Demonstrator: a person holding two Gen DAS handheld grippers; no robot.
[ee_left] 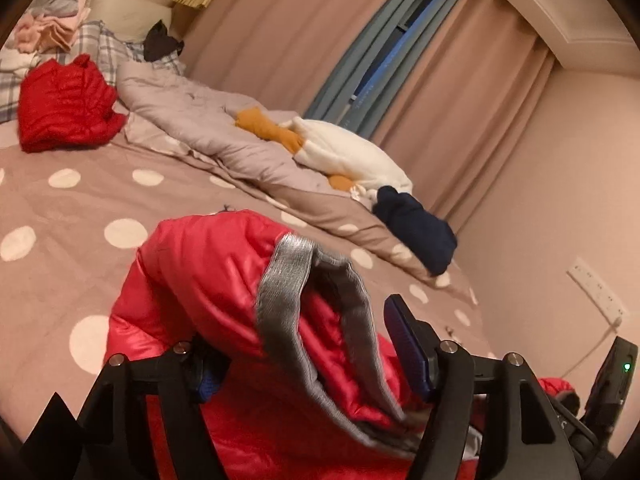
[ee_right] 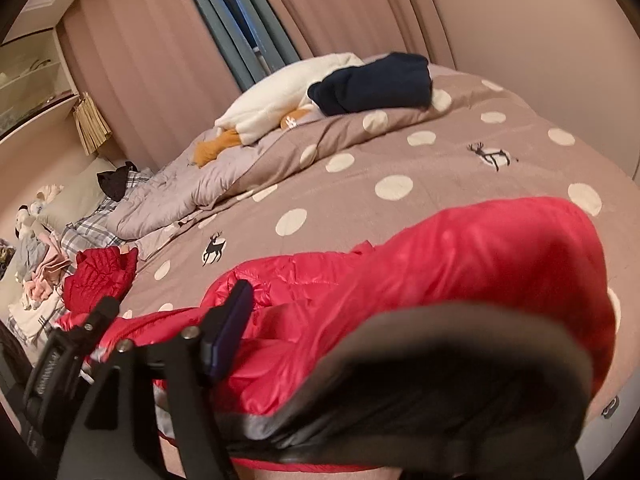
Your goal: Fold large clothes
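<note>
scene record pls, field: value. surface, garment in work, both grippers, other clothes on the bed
surface: bed with brown polka-dot cover
garment in work: red puffer jacket, grey-trimmed edge, lying on the cover at the near edge
left gripper: jaws apart, grey-trimmed edge between them, pads not pressing
right gripper: only one finger visible, beside the jacket; the rest hidden by fabric; grip cannot be told
other clothes: folded red jacket; folded navy garment; loose pile near the pillows
also there: white and orange plush toy
</note>
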